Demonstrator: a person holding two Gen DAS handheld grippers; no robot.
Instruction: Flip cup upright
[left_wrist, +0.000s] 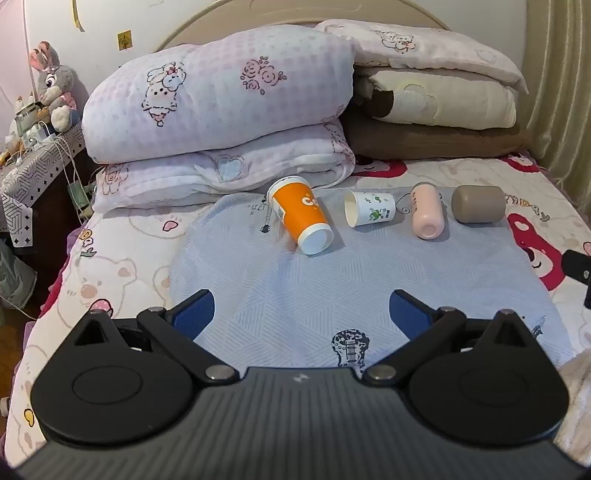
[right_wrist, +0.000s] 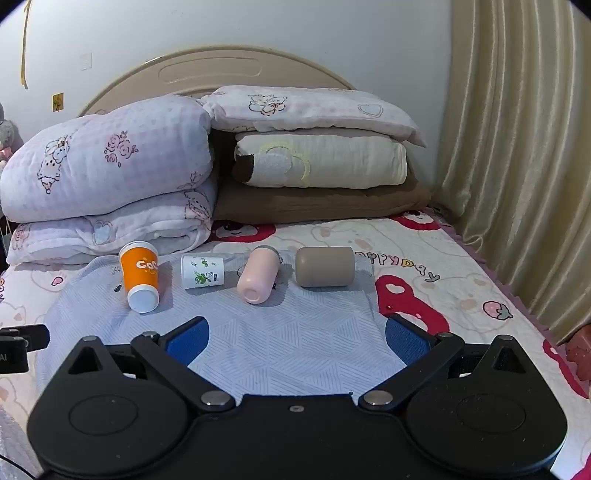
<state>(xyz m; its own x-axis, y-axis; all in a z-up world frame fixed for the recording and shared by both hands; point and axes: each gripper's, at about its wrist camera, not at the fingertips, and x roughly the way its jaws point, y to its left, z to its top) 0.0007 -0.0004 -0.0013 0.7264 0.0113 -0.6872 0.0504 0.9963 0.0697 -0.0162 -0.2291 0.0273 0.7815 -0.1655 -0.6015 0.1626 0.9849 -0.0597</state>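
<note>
Nearest in each wrist view is the black body of the tool itself: the left gripper (left_wrist: 302, 314) and the right gripper (right_wrist: 297, 341) both have their blue-padded fingers spread wide, released, with nothing between them, above a pale blue patterned cloth (left_wrist: 332, 288) spread on a bed covered by a cartoon bear sheet (left_wrist: 110, 266). Farther out on that cloth four cups lie on their sides in a row, apart from one another. From the left: a tall orange paper cup with a white rim and base (left_wrist: 301, 219) lies with its base toward the cameras; a small white paper cup with green leaf prints (left_wrist: 369, 213) has its open mouth turned left; a pale pink cylindrical cup (left_wrist: 427, 215) points one end toward the cameras; and a taupe rounded cup (left_wrist: 478, 208) lies crosswise. Behind the row are folded white-and-pink checked quilts (left_wrist: 218, 107) and a stack of brown and cream pillows (left_wrist: 439, 107) against a beige curved headboard (right_wrist: 218, 70), with beige curtains (right_wrist: 517, 147) on the right.
</note>
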